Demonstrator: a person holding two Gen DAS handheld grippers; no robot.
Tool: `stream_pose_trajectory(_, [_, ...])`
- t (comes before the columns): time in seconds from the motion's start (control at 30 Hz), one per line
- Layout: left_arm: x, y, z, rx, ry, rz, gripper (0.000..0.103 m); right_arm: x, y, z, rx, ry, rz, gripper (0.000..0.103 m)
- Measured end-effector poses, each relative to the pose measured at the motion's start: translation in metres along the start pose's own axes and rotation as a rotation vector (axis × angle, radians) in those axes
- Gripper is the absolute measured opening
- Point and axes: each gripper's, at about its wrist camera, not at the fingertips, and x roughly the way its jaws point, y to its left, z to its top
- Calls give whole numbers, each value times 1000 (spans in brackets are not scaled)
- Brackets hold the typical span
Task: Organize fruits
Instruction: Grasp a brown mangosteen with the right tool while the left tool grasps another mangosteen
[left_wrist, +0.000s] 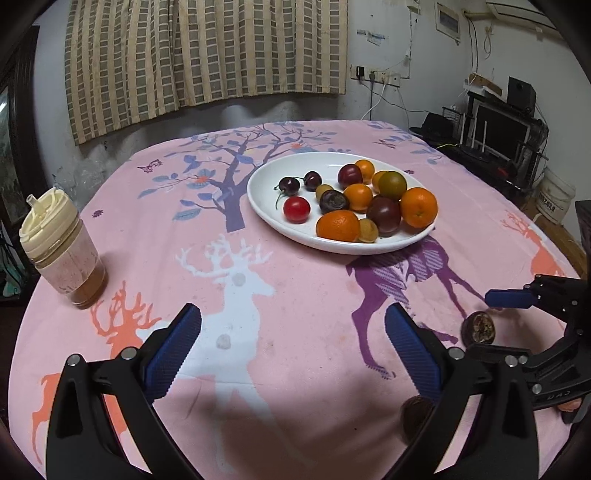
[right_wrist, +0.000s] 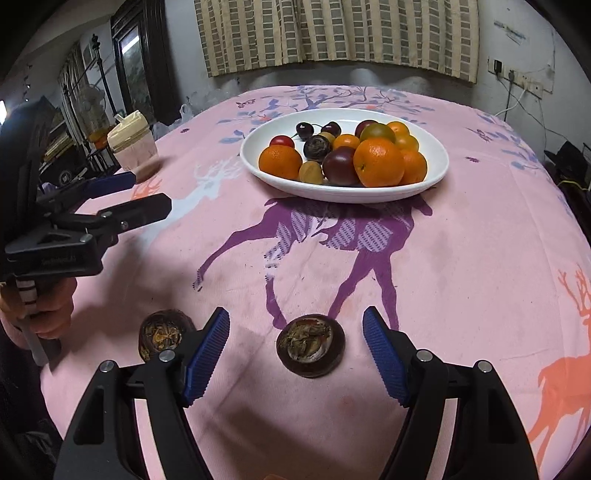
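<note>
right gripper (right_wrist: 295, 354): wide, empty | halved fruit (right_wrist: 311, 345) between its fingers | looks light, soft, fragile | grip rind sides gently | left gripper (left_wrist: 293, 350): wide, empty

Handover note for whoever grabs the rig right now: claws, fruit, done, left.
Left claw: open, empty, hovering over the pink cloth.
Right claw: open, empty, straddling one cut dark fruit half on the cloth, not touching it.
Second cut half lies on the cloth just left of the right claw's left finger.
White plate sits farther back, holding oranges, plums, cherries and small tomatoes.
Lidded cup stands on the far left of the cloth.
Done: most fruit is on the plate.
Left: probably both halves still go to the plate; nearest is the one between the right claw's fingers.
</note>
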Motion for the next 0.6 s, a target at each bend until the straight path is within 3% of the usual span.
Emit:
stream_pose_trajectory(0.47, [5,3,2,-9,24,1,98,14,0,-6,-16,85,-41,55])
stream_pose_trajectory(0.6, [7,4,2,-21,34,1,98,13,-6,-6,10,79,-48,44])
